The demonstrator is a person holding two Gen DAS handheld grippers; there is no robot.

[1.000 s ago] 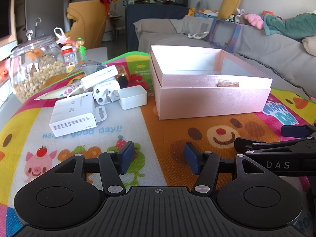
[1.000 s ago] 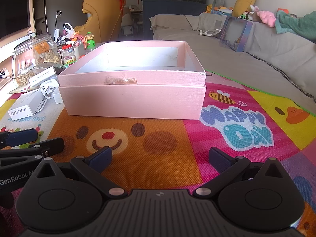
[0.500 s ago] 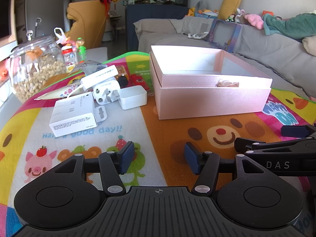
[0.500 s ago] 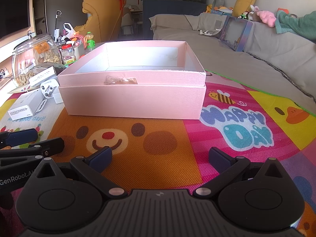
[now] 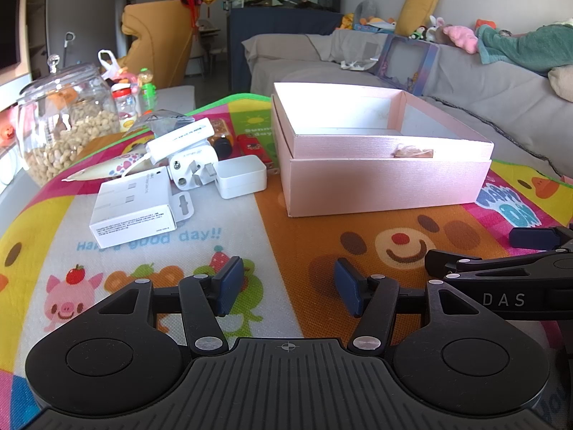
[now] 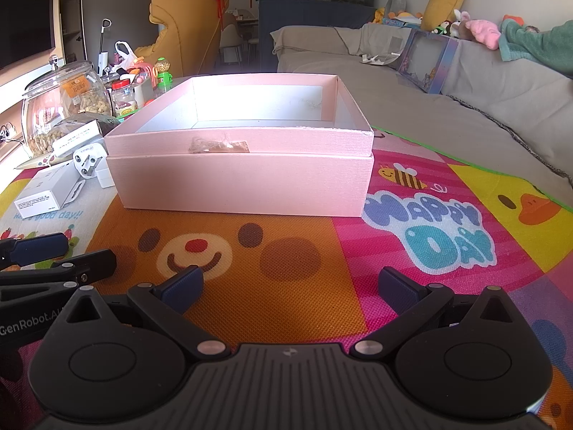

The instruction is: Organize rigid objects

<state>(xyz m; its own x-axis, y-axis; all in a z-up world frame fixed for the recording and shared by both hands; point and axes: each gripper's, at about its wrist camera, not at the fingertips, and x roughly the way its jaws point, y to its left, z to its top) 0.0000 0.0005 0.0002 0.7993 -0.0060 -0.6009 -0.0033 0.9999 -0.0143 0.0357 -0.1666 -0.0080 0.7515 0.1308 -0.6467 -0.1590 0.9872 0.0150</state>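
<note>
An open pink box point(image 5: 386, 186) point(image 6: 243, 182) stands on a colourful play mat, its inside empty as far as I can see. Left of it lies a cluster: a white carton point(image 5: 132, 211) point(image 6: 46, 190), a white plug adapter point(image 5: 191, 168) point(image 6: 87, 161), a small white charger block point(image 5: 241, 175), a long white box point(image 5: 179, 138) and a red item point(image 5: 256, 148). My left gripper point(image 5: 288, 286) is open and empty, low over the mat in front of the cluster. My right gripper point(image 6: 288, 286) is open and empty, in front of the box.
A glass jar of nuts point(image 5: 64, 125) point(image 6: 61, 104) and small bottles point(image 5: 125, 104) stand at the mat's far left. A grey sofa point(image 5: 501, 89) with toys runs behind and to the right. The right gripper's fingers point(image 5: 533, 238) show at the left view's right edge.
</note>
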